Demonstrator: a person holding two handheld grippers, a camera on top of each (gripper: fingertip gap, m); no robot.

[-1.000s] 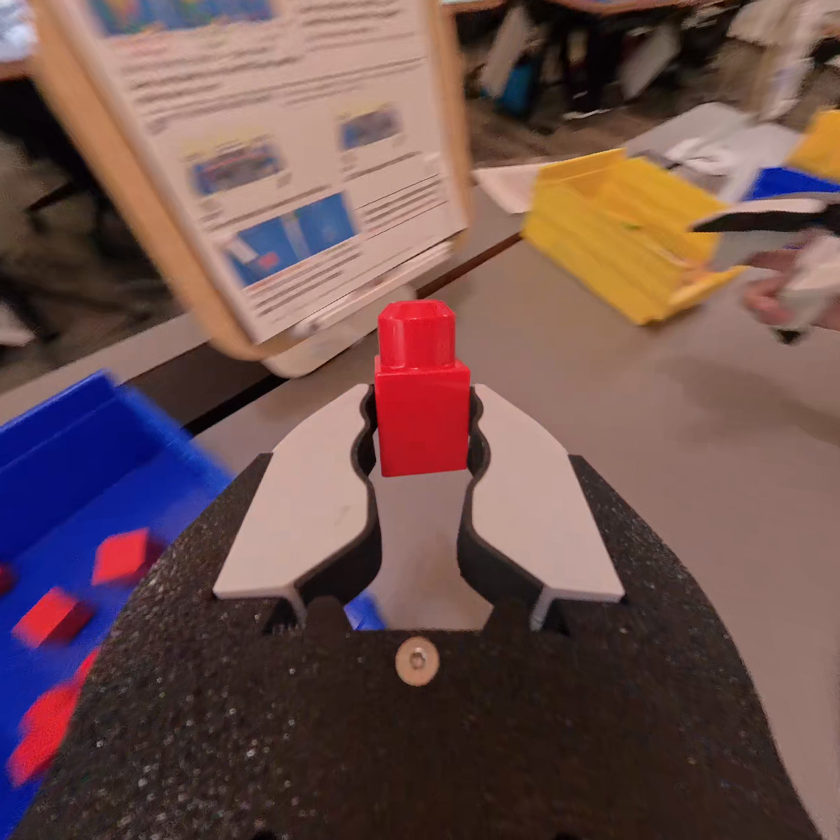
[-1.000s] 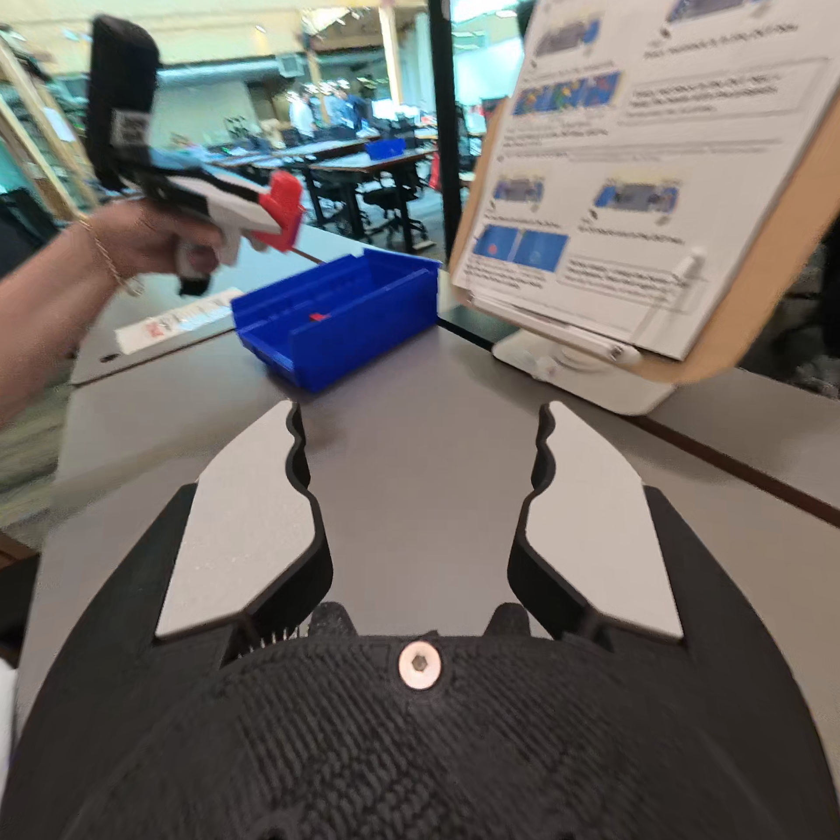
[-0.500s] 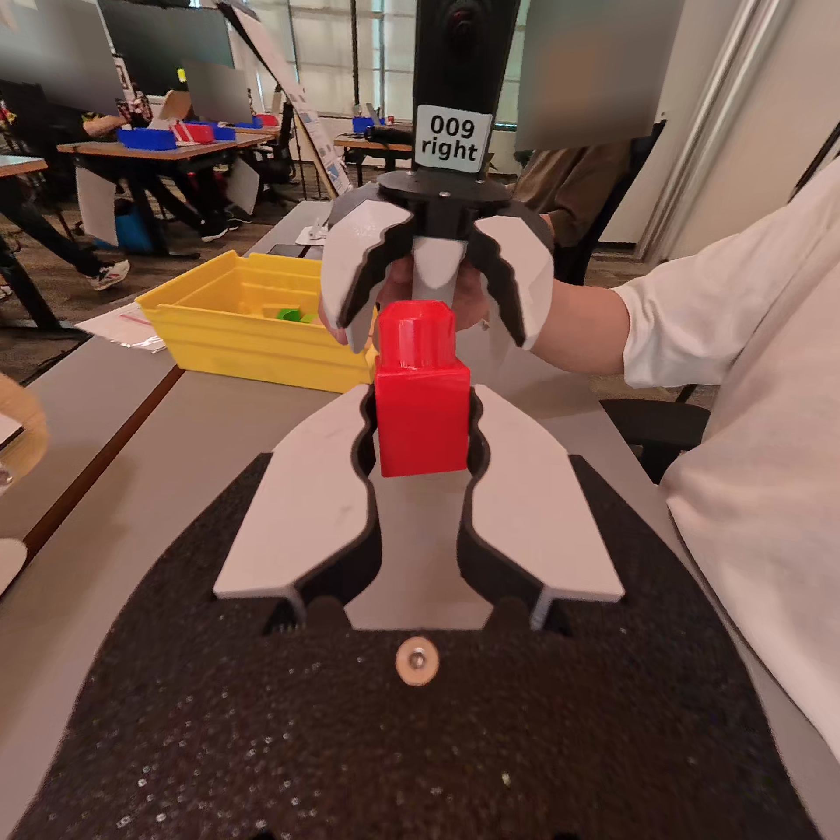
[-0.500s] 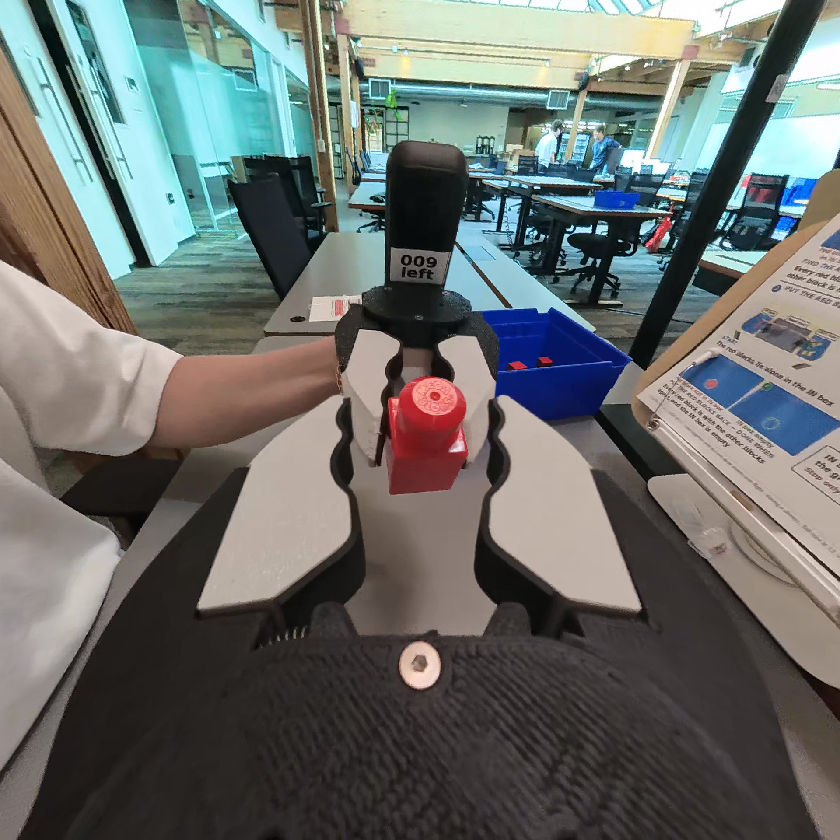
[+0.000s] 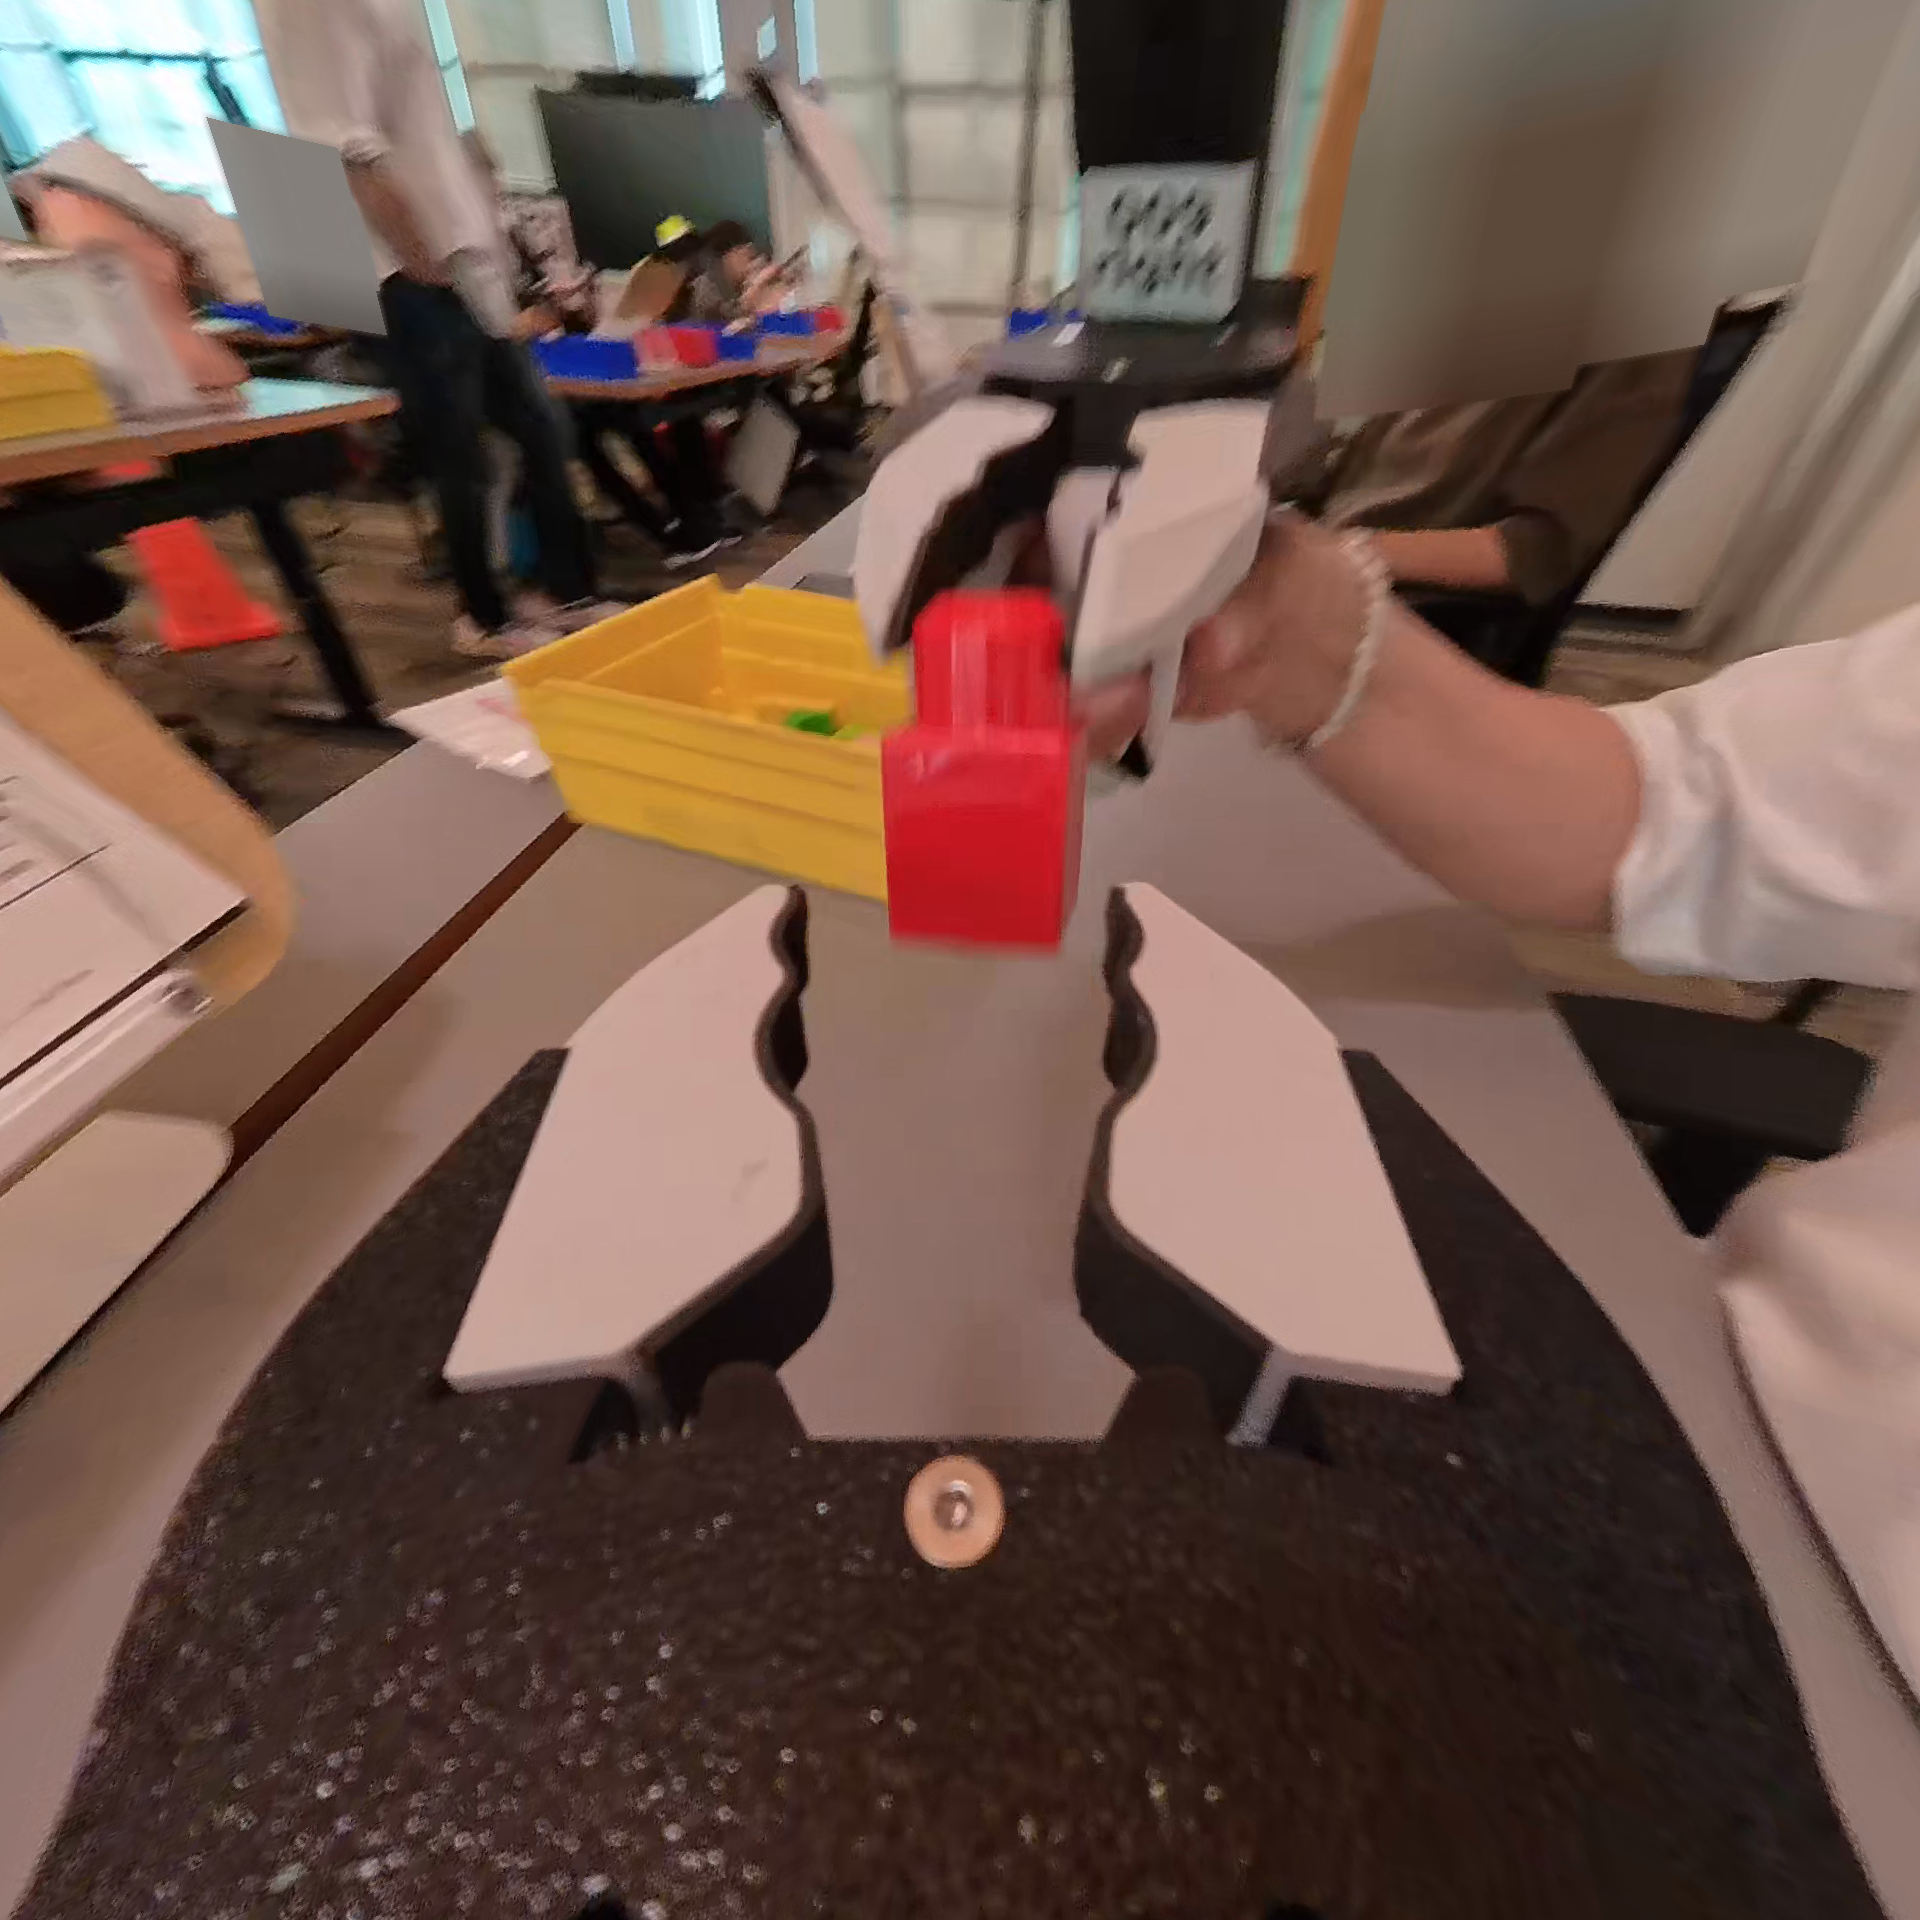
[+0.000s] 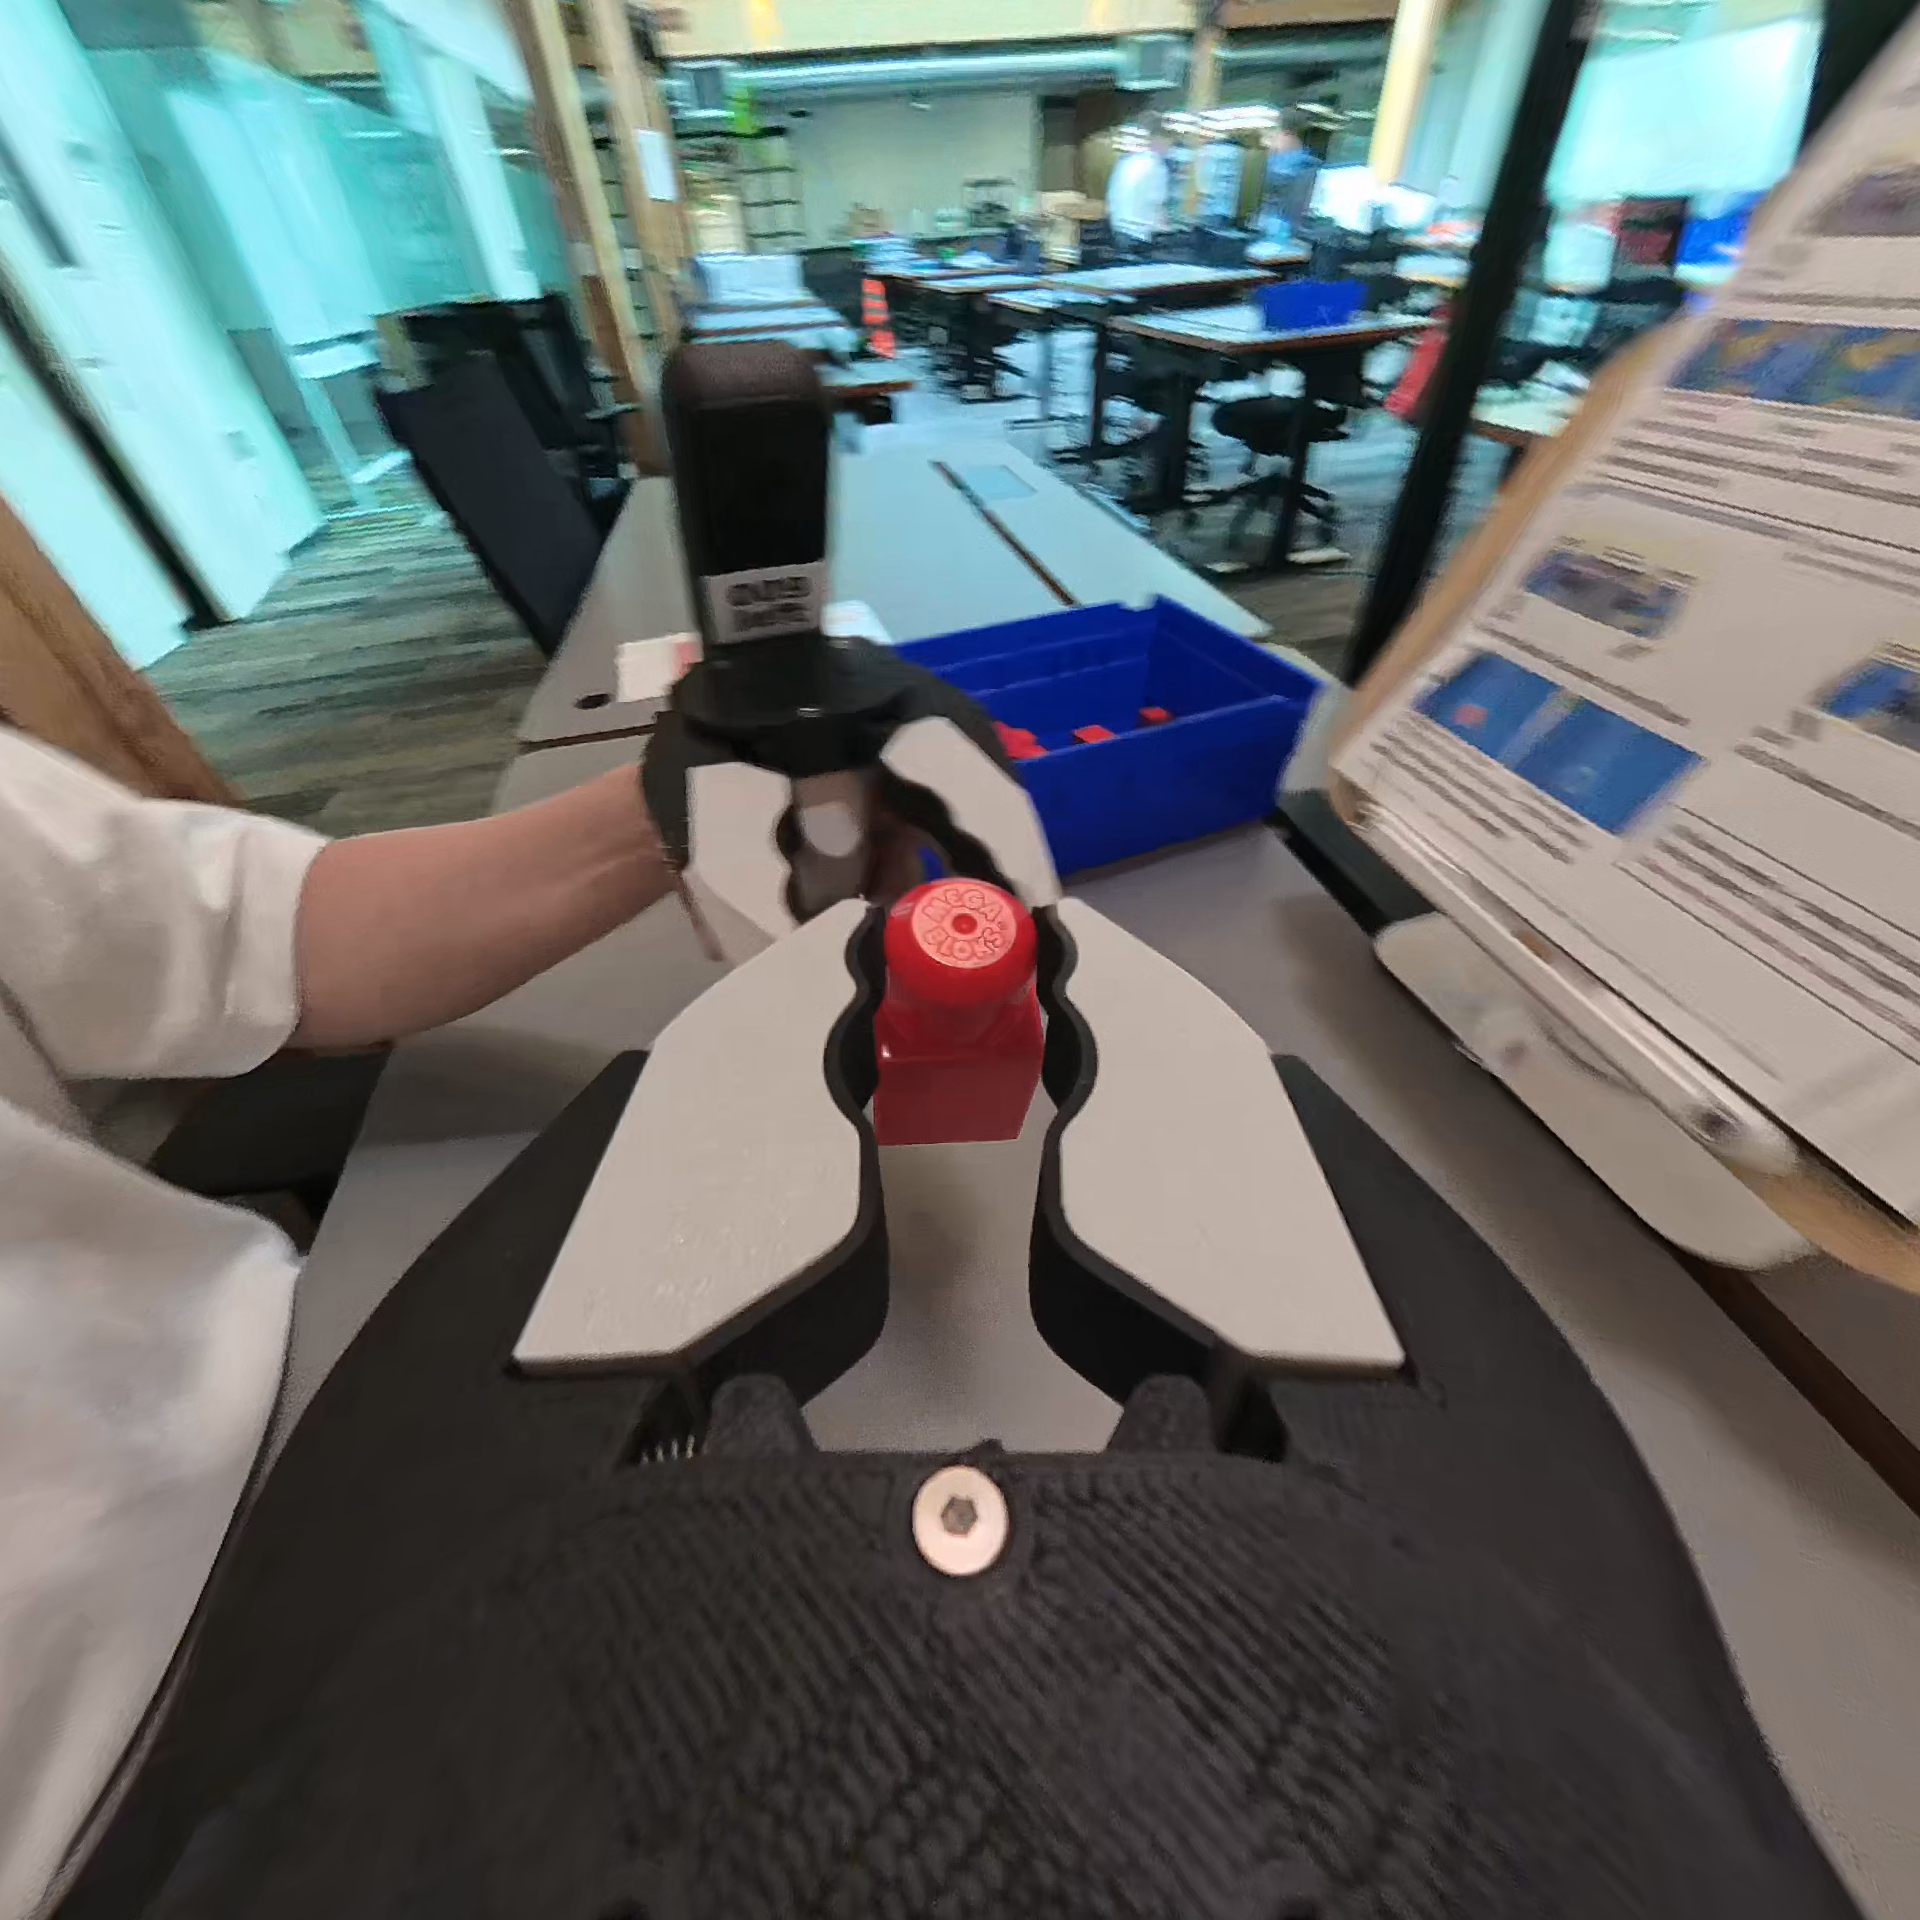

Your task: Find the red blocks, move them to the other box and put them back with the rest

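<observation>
The right gripper [image 6: 958, 1023] was clenched on a glossy red plastic building block [image 6: 956, 1049] with a single round stud on top, its dark wavy pads pressed against both sides of the stud. Raised lettering ringed the pale top of that stud. The left gripper [image 5: 958, 935] stood released, its two grey fingers [image 5: 665, 1143] spread with bare grey table [image 5: 956, 1195] showing between them; the block hung just ahead of and above their tips, apart from both.

In the right wrist view, beyond the right gripper's tips, the left gripper carried a small white label with dark print on its black handle [image 6: 750, 499], too blurred to make out. Farther ahead and to the right sat a blue plastic bin [image 6: 1164, 790] holding what looked like several small red blocks [image 6: 1091, 734]. On the right leaned a wooden-backed board with a printed instruction sheet [image 6: 1704, 644].

Ahead and left of the left gripper lay a yellow plastic bin [image 5: 686, 748] with something green inside.
</observation>
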